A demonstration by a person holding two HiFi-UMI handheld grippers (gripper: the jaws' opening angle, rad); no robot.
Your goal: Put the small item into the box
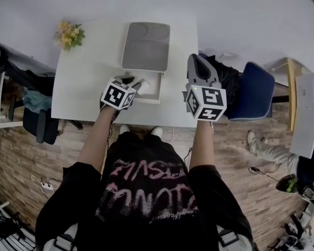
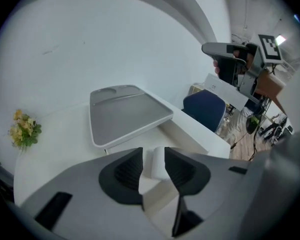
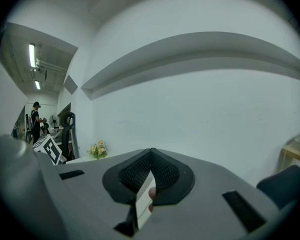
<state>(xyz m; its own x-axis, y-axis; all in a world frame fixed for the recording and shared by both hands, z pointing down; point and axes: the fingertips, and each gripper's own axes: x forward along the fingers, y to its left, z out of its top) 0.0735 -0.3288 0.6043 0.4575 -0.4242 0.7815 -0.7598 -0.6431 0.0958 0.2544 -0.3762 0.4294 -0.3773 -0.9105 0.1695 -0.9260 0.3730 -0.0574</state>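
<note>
A white box (image 1: pixel 153 88) stands on the white table (image 1: pixel 89 72), its grey-lined lid (image 1: pixel 146 46) hinged back and open. My left gripper (image 1: pixel 134 84) points steeply down at the box's left side. The small white item (image 2: pixel 157 163) shows between its jaws, against the right pad (image 2: pixel 177 166), with a gap to the left pad; the jaws stand apart. I cannot tell whether the item rests on the box floor. My right gripper (image 1: pixel 198 60) hovers level over the table's right edge, shut with nothing in it, its pads (image 3: pixel 162 174) meeting.
A small bunch of yellow flowers (image 1: pixel 69 34) sits at the table's far left corner. A blue chair (image 1: pixel 255 90) stands right of the table and a dark office chair (image 1: pixel 39 122) to its left. A person's legs (image 1: pixel 272 151) show at the right.
</note>
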